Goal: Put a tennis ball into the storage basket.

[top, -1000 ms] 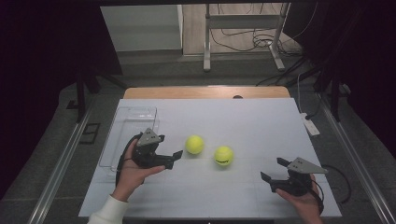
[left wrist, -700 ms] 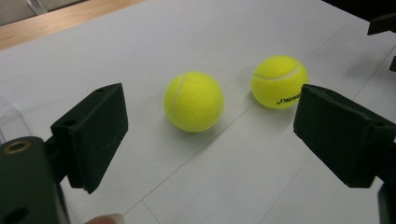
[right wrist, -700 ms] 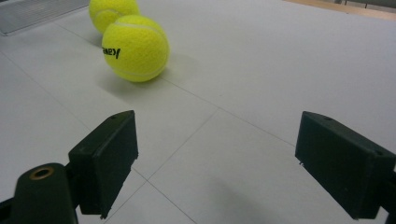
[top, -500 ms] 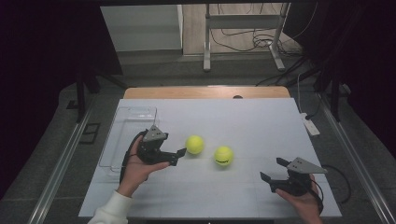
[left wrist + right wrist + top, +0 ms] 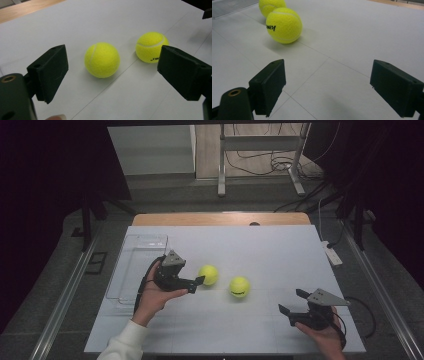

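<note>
Holding my left hand-held gripper (image 5: 197,285) with its jaws spread wide, I have it just beside the nearer tennis ball (image 5: 208,274), not touching. A second tennis ball (image 5: 239,287) lies near it on the white table (image 5: 260,245). My right hand-held gripper (image 5: 291,302), also wide and empty, sits well apart. A clear tray (image 5: 131,270) lies at the table's left edge.

L gripper (image 5: 196,285) beside left ball (image 5: 208,274); R gripper (image 5: 292,302) well apart.

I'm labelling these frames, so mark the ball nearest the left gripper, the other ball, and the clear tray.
nearer tennis ball (image 5: 102,60), left gripper view, centre of felt.
printed tennis ball (image 5: 284,25), right gripper view, middle of its face.
clear tray (image 5: 131,247), high view, bare floor near far rim.
</note>
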